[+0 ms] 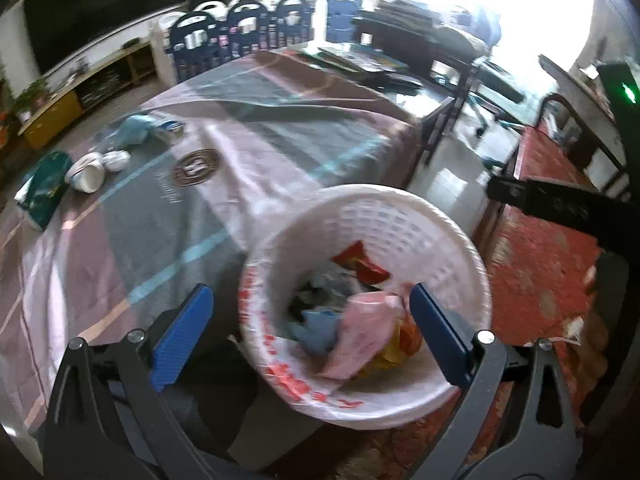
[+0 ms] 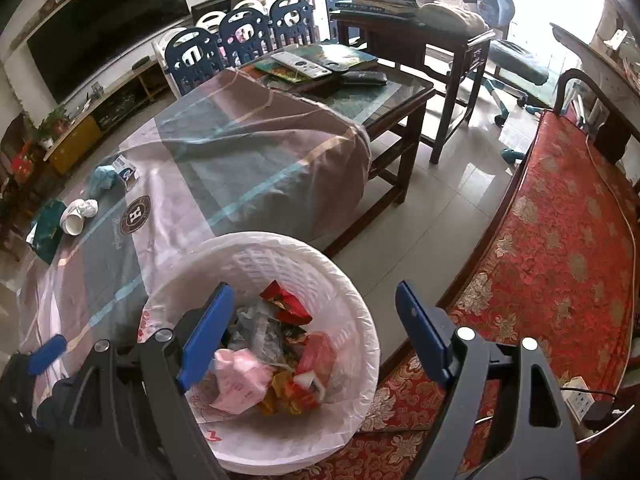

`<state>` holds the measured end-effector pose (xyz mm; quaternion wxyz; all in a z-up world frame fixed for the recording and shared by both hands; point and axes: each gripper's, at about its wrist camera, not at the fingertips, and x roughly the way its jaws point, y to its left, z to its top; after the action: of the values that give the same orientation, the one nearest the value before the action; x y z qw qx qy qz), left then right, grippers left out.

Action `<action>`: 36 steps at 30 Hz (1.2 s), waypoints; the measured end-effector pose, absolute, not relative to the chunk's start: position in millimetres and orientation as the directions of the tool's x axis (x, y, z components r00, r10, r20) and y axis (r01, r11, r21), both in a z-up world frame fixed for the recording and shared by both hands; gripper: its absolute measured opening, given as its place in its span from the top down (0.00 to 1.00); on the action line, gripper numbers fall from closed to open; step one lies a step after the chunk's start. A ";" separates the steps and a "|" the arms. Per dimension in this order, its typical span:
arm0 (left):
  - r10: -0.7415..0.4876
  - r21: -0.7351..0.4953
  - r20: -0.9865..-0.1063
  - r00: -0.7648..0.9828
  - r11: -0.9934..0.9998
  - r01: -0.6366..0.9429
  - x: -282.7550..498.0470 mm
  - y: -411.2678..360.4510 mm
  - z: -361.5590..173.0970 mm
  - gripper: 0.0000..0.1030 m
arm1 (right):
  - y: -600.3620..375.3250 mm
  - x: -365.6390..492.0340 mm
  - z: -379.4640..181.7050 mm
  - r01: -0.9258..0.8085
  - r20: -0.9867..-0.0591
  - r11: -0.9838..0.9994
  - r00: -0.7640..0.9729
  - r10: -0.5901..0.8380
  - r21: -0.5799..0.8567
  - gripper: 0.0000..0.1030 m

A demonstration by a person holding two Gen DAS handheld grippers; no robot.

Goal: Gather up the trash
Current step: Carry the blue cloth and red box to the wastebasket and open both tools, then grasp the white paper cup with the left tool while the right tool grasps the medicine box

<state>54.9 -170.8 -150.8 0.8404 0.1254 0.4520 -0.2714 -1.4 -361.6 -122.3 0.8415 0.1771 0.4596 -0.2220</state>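
A cloth-covered table point(image 2: 224, 168) fills the left and centre, its cloth hanging over the near right edge down to the bin. Right of it runs a strip of bare tiled floor point(image 2: 440, 216), the widest open room here, bounded on the right by the dark wooden edge of a red patterned bench point(image 2: 560, 240). The white bin point(image 2: 352, 304), lined with a bag, stands near, touching the hanging cloth on its left and just beside the bench on its right; wrappers point(image 2: 286, 304), a pink bag point(image 2: 240, 376) and other trash lie inside it. Far left on the cloth, well apart from the bin, lie a green packet point(image 2: 46, 232), a tipped white cup point(image 2: 74, 220), a blue wad point(image 2: 102, 176) and a small box point(image 2: 126, 170), all close to the table's left edge. The left gripper point(image 1: 308, 336) hangs over the bin's near rim, released, nothing between its blue fingers. The right gripper point(image 2: 316, 336) is over the bin too, spread wide and empty.
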 end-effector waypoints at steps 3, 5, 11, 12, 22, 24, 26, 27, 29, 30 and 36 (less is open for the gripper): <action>-0.237 0.023 -0.831 0.503 0.889 0.458 87.8 -142.3 -155.2 0.05 | -355.3 7.5 -127.0 0.518 -0.859 0.851 0.471 -0.201 0.085 0.21; -0.194 0.017 -0.840 0.507 0.924 0.381 117.4 -115.8 -158.9 0.21 | -351.0 14.9 -129.2 0.507 -0.861 0.858 0.469 -0.198 0.079 0.21; -0.166 -0.112 -0.883 0.439 0.983 0.146 225.5 -27.1 -176.1 0.49 | -336.6 47.3 -138.0 0.468 -0.876 0.881 0.449 -0.176 0.063 0.21; -0.148 -0.103 -0.882 0.447 0.987 0.122 239.0 -19.2 -177.4 0.38 | -334.4 52.1 -138.5 0.464 -0.878 0.884 0.445 -0.175 0.059 0.21; -0.135 -0.209 -0.923 0.361 0.962 -0.173 425.7 48.3 -215.7 0.08 | -309.8 108.9 -147.8 0.432 -0.894 0.900 0.424 -0.147 0.056 0.21; -0.114 -0.182 -0.938 0.328 0.966 -0.184 448.7 45.6 -228.7 0.08 | -304.1 121.9 -154.8 0.425 -0.901 0.904 0.411 -0.138 0.055 0.21; -0.112 -0.174 -0.949 0.293 0.966 -0.191 466.5 42.1 -243.6 0.08 | -297.1 134.0 -160.2 0.413 -0.905 0.909 0.404 -0.133 0.051 0.21; -0.123 -0.176 -0.956 0.266 0.967 -0.183 473.5 39.8 -251.9 0.08 | -293.0 142.3 -163.3 0.405 -0.908 0.913 0.397 -0.130 0.047 0.21; -0.106 -0.145 -0.965 0.239 0.978 -0.150 476.1 33.6 -260.2 0.10 | -285.3 159.3 -166.6 0.387 -0.909 0.920 0.402 -0.113 0.056 0.21; -0.085 -0.121 -0.966 0.245 0.983 -0.135 475.1 31.6 -262.1 0.19 | -280.4 171.4 -167.5 0.370 -0.905 0.927 0.414 -0.101 0.066 0.21; -0.177 -0.204 -0.947 0.268 0.976 -0.076 445.1 44.1 -261.4 0.39 | -245.5 269.8 -173.6 0.217 -0.841 0.969 0.541 -0.021 0.115 0.21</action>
<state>445.1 44.1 -261.4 0.7892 -0.1050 0.6043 -0.0320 269.8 -245.5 -173.6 0.8716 0.1033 0.4743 -0.0685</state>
